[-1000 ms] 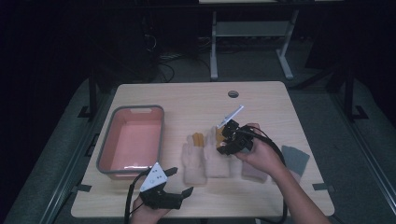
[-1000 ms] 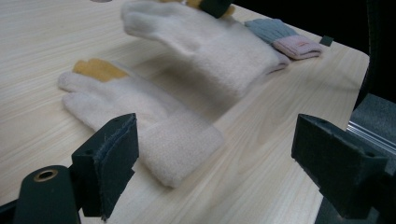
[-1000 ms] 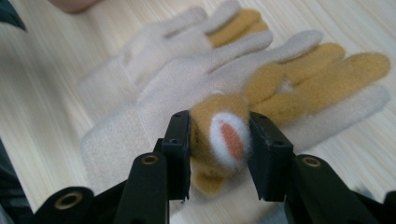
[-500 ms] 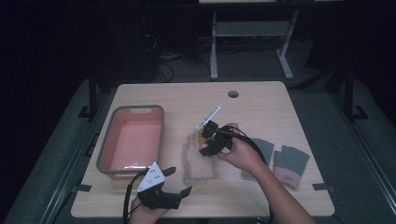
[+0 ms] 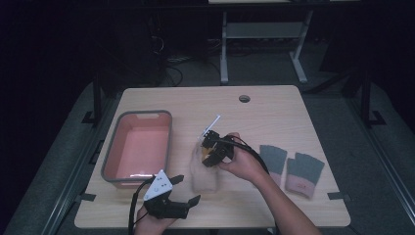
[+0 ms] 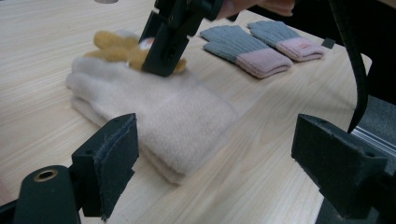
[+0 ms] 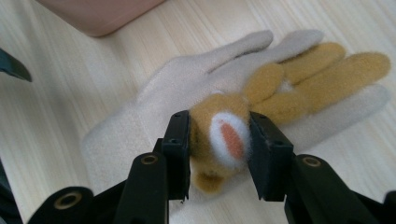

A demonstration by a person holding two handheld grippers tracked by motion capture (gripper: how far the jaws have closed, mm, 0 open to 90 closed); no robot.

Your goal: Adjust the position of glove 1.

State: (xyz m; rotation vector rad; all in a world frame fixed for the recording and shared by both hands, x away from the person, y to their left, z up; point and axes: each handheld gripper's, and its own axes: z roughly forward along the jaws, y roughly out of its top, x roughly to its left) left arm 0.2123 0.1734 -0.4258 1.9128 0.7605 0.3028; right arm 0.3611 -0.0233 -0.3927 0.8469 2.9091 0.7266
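My right gripper [image 5: 211, 155] is shut on a mustard-yellow fuzzy glove [image 7: 308, 70] at its cuff, where a white and orange patch shows between the jaws. That glove lies across a cream fuzzy glove [image 7: 173, 88] that rests flat on the table [image 5: 274, 112] at its middle. In the left gripper view the right gripper [image 6: 166, 51] comes down onto the cream glove [image 6: 163, 107], with the mustard glove [image 6: 112, 44] behind it. My left gripper [image 5: 187, 189] stands open near the front edge, its jaws wide apart with nothing between them, facing the cream glove's [image 5: 204, 174] cuff.
A pink tub [image 5: 139, 147] with a grey rim sits at the left. Two grey gloves with pink cuffs [image 5: 272, 159] [image 5: 304, 174] lie side by side to the right of the person's right hand. A cable hole [image 5: 244, 98] is in the far part of the table.
The right gripper has carried the mustard glove leftwards and down onto the cream glove, and the grey gloves have come into sight. The left gripper has stayed put.
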